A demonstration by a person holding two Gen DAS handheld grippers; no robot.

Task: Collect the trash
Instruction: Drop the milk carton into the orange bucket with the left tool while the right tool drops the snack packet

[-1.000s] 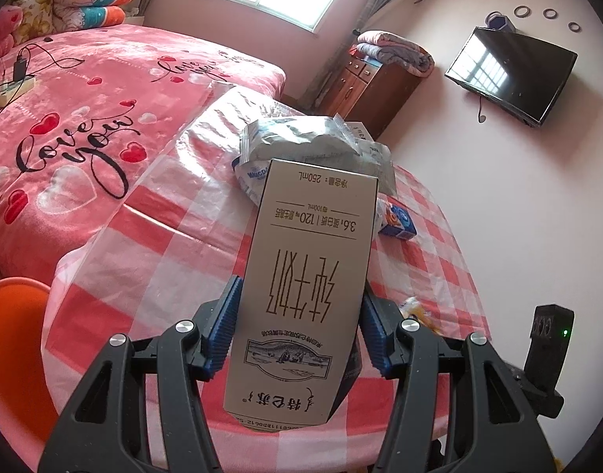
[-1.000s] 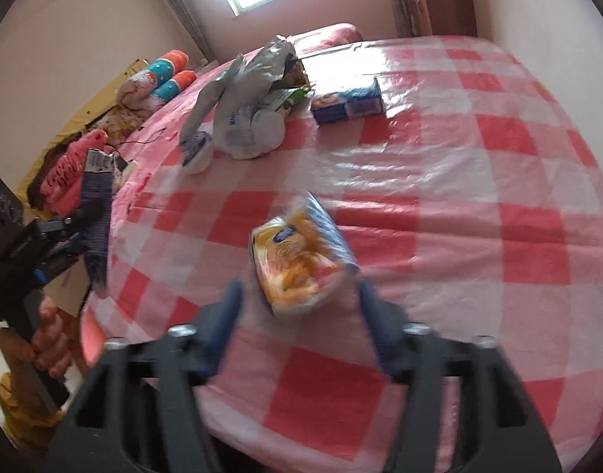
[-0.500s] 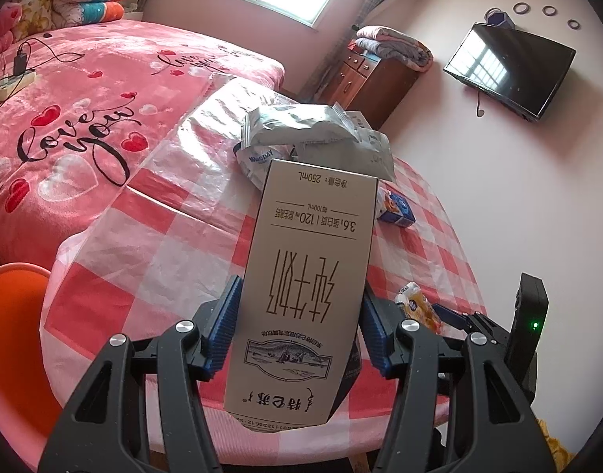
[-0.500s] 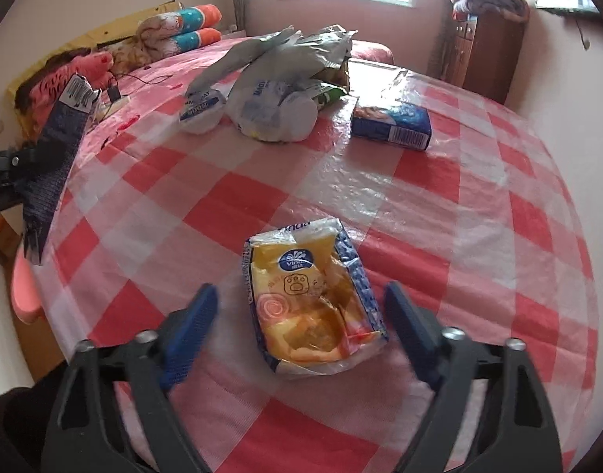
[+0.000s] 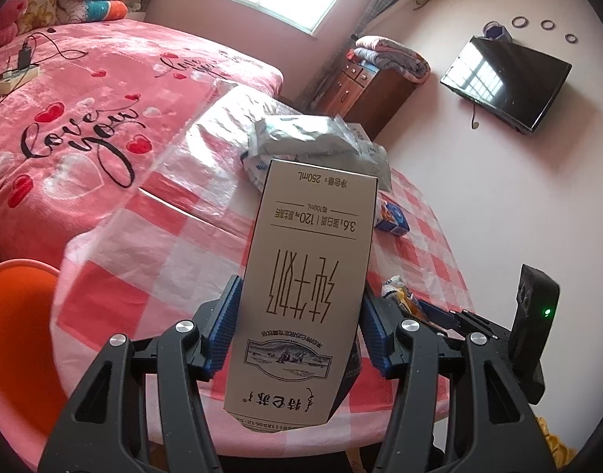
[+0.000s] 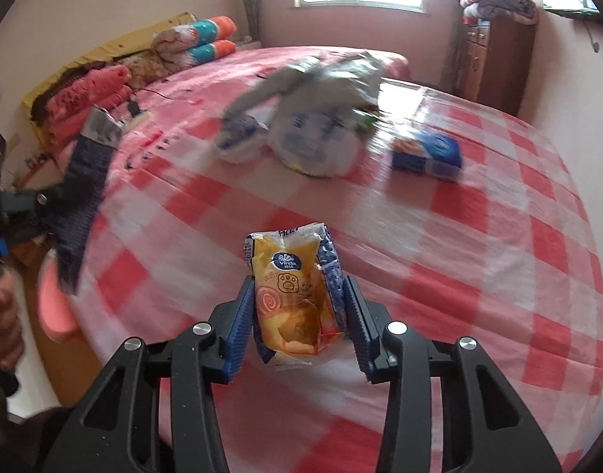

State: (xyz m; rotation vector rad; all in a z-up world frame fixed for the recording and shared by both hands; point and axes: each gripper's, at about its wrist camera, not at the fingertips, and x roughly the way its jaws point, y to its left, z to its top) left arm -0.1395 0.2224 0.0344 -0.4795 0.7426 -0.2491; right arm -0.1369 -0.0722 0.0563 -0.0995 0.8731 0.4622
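Observation:
My left gripper is shut on a tan milk carton, held upside down above the near edge of the checked table. That carton also shows at the left of the right wrist view. My right gripper is closing, and its blue pads press both sides of a yellow and blue tissue pack, which bulges between them. In the left wrist view the same tissue pack peeks out at the right beside the right gripper's fingers.
A crumpled grey plastic bag and a small blue box lie at the far side of the table. An orange chair stands at the near left, a pink bed behind, and a wooden dresser by the wall.
The right gripper has closed from wide open onto the tissue pack, which now stands squeezed between the pads. The left gripper still holds the carton in the same place.

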